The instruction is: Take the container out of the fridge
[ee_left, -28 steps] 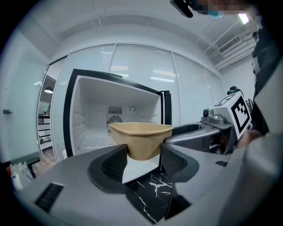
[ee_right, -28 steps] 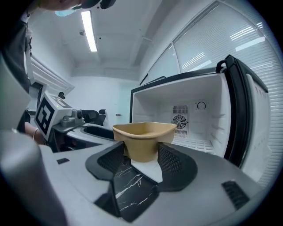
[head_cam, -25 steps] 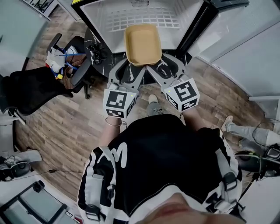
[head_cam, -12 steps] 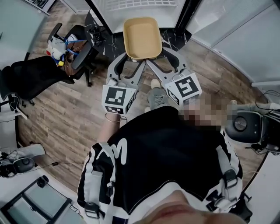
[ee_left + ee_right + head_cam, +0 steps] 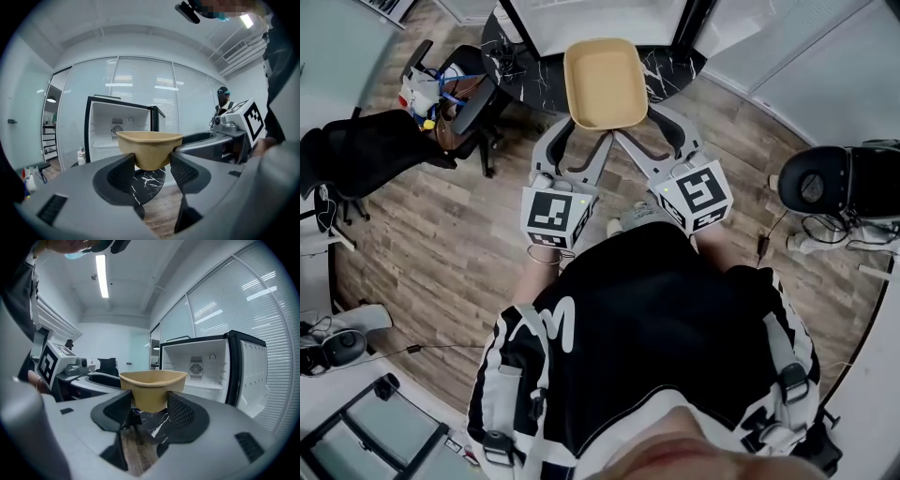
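Note:
A tan, empty container (image 5: 605, 82) is held in the air in front of me, outside the fridge (image 5: 122, 126). My left gripper (image 5: 592, 133) is shut on its near left corner, my right gripper (image 5: 628, 129) on its near right corner. In the left gripper view the container (image 5: 150, 147) sits clamped between the dark fingers (image 5: 125, 174). The right gripper view shows the same container (image 5: 151, 386) pinched between its pads (image 5: 180, 409). The fridge (image 5: 215, 369) stands open and white inside, behind the container.
A black marble-patterned mat (image 5: 511, 52) lies at the fridge's foot on the wooden floor. A black office chair (image 5: 370, 159) with a bag of items stands at the left. Another black chair (image 5: 839, 183) and cables sit at the right. Glass partition walls surround the area.
I have stepped back from the fridge with the container held in both grippers; the fridge interior has slid out of the head view's top. A chair has come into view at the right.

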Tool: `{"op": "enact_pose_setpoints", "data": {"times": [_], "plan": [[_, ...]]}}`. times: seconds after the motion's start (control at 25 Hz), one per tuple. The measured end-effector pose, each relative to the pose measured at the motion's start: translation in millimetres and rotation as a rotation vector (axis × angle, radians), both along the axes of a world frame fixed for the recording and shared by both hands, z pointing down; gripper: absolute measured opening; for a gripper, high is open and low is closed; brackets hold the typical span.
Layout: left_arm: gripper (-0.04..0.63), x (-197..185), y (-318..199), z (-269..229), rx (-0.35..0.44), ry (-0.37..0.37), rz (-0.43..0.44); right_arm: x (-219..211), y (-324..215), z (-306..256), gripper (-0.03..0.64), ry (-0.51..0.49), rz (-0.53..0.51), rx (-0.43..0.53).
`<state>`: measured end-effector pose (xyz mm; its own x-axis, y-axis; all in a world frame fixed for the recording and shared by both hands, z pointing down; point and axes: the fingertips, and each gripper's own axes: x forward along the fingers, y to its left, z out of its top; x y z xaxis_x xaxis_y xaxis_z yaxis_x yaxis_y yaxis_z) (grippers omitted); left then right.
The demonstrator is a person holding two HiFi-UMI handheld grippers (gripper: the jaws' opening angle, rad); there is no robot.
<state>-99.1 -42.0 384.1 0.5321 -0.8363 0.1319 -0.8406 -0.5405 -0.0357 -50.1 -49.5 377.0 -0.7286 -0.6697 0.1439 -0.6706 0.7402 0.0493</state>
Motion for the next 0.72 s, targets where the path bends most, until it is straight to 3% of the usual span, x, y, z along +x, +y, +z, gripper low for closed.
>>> {"op": "enact_pose_setpoints", "data": {"times": [0.72], "plan": [[0.241,20.3,25.1,-8.9,0.052,-0.004,0.015,21.4,27.0,-4.2,0.247,-0.030,0.009,0.013]]}}
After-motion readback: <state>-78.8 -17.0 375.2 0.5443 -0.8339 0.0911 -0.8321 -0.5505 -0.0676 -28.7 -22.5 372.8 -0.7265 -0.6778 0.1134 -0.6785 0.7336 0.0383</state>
